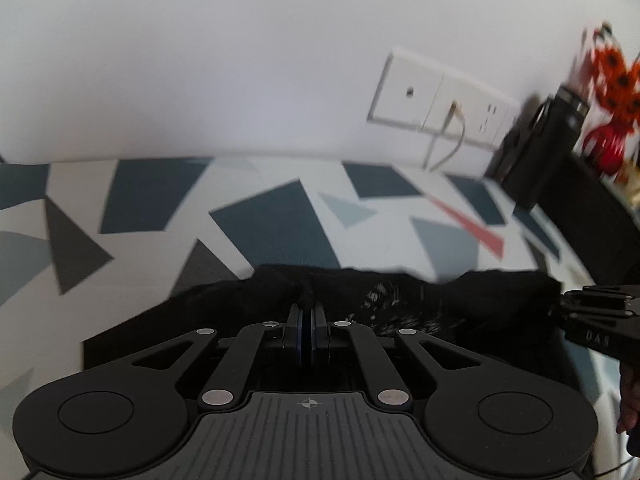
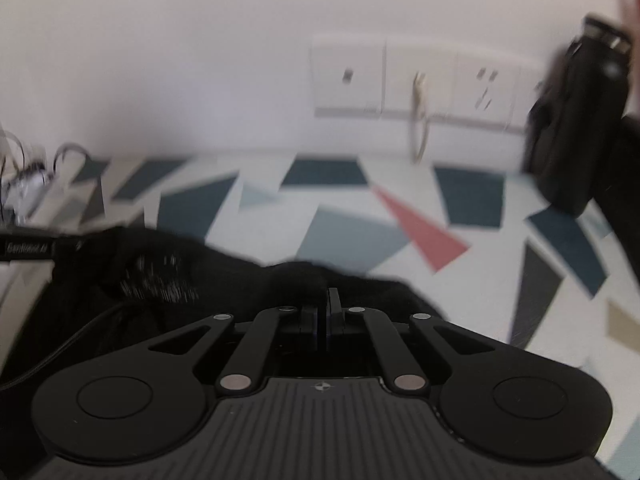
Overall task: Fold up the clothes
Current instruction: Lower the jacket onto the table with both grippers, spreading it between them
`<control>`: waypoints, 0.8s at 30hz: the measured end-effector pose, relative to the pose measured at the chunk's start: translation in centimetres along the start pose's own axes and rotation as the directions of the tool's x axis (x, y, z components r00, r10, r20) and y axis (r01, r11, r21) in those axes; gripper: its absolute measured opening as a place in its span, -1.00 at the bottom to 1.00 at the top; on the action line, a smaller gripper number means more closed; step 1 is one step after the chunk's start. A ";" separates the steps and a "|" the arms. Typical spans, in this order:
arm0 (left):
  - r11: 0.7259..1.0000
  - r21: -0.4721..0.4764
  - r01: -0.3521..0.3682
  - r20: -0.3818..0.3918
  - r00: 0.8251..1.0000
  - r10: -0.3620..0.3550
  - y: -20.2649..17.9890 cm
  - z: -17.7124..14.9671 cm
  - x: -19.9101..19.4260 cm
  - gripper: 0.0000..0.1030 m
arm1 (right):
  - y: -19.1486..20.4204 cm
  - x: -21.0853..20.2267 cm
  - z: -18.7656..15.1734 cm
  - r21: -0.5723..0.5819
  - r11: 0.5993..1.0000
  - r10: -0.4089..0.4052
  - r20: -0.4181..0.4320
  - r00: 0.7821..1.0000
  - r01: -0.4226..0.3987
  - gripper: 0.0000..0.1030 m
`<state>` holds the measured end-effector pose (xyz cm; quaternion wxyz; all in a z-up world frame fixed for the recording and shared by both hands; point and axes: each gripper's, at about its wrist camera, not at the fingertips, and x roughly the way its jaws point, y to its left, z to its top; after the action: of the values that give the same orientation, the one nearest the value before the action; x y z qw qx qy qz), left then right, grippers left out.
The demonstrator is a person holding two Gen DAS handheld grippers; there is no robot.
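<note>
The black garment (image 1: 328,304) lies spread across the near part of the patterned surface (image 1: 280,220), which is white with dark blue, grey and red triangles; its near portion runs under both tools toward the near edge. A white print (image 1: 384,312) shows on the cloth between the two grip points.

Nearest, in the left wrist view, the left gripper (image 1: 307,312) has its jaws together, pinched on a raised bunch of the garment's far edge. In the right wrist view, the right gripper (image 2: 329,300) is likewise closed on a small hump of the same edge. Each tool shows in the other's view at the side of the frame, so the two hold the cloth at separate points along one edge. A person's hand (image 1: 628,408) shows at the right margin of the left view.

Assessment: a fold appears to be in progress, with both tools angled down over the surface. Whether the held edge already rests on the layer below cannot be told; the frames are blurred. The garment's full outline is hidden, so the number of folds made is not established. Release, smoothing and any further folds are judged outstanding.

Beyond the garment the surface is bare up to its far edge. There, at the right far corner, stand a black flask (image 1: 544,148) and red-orange flowers (image 1: 612,80). On the wall behind is a white socket panel (image 1: 440,100).
</note>
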<state>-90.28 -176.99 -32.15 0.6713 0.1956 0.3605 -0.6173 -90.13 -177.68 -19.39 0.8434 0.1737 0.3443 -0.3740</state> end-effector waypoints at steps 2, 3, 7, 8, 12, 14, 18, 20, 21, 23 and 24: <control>1.000 0.008 -0.010 -0.017 1.000 0.010 -0.1 -0.2 1.2 -0.94 | 0.3 1.1 -0.6 -0.009 1.000 -0.014 -0.002 1.000 0.014 -0.92; 1.000 0.009 -0.011 -0.019 1.000 0.011 0.0 -0.3 1.5 -0.93 | 0.4 1.6 -0.9 -0.013 1.000 -0.021 -0.001 1.000 0.021 -0.92; 1.000 0.016 -0.002 -0.013 1.000 0.002 0.4 -1.3 1.1 -0.92 | 0.2 2.2 -0.8 0.023 0.999 -0.028 0.020 0.999 0.028 -0.92; 1.000 0.017 0.000 -0.017 1.000 0.000 0.5 -1.6 0.8 -0.92 | 0.2 2.2 -0.8 0.029 0.999 -0.026 0.019 0.999 0.025 -0.92; 1.000 -0.008 0.019 -0.035 0.999 -0.020 1.2 -3.2 -0.8 -0.93 | 0.4 2.0 -1.0 0.036 0.999 -0.006 0.011 1.000 0.006 -0.91; 0.999 -0.031 0.027 -0.039 0.999 -0.028 1.5 -4.2 -1.9 -0.93 | 0.9 1.4 -1.5 0.015 1.000 0.011 0.005 1.000 -0.011 -0.91; 0.996 -0.080 0.030 -0.060 0.998 -0.035 1.8 -6.7 -4.4 -0.93 | 2.3 0.1 -2.9 -0.017 0.998 0.057 -0.020 0.998 -0.057 -0.91; 0.994 -0.108 0.031 -0.071 0.997 -0.039 1.9 -8.0 -5.7 -0.93 | 3.2 -0.8 -3.8 -0.046 0.996 0.077 -0.033 0.996 -0.078 -0.91; 0.992 -0.122 0.032 -0.076 0.996 -0.042 1.9 -8.7 -6.3 -0.93 | 3.7 -1.3 -4.4 -0.062 0.994 0.085 -0.040 0.996 -0.087 -0.91; 0.990 -0.137 0.031 -0.090 0.995 -0.043 2.1 -9.3 -7.3 -0.94 | 4.2 -2.0 -5.0 -0.086 0.990 0.103 -0.062 0.993 -0.108 -0.91; 0.989 -0.143 0.029 -0.098 0.994 -0.043 2.2 -9.5 -7.8 -0.94 | 4.4 -2.4 -5.3 -0.098 0.988 0.111 -0.073 0.991 -0.118 -0.91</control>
<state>-90.27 -164.56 -33.23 0.6531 0.1719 0.4402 -0.5917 -90.33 -170.63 -21.24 0.8593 0.1626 0.3805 -0.3007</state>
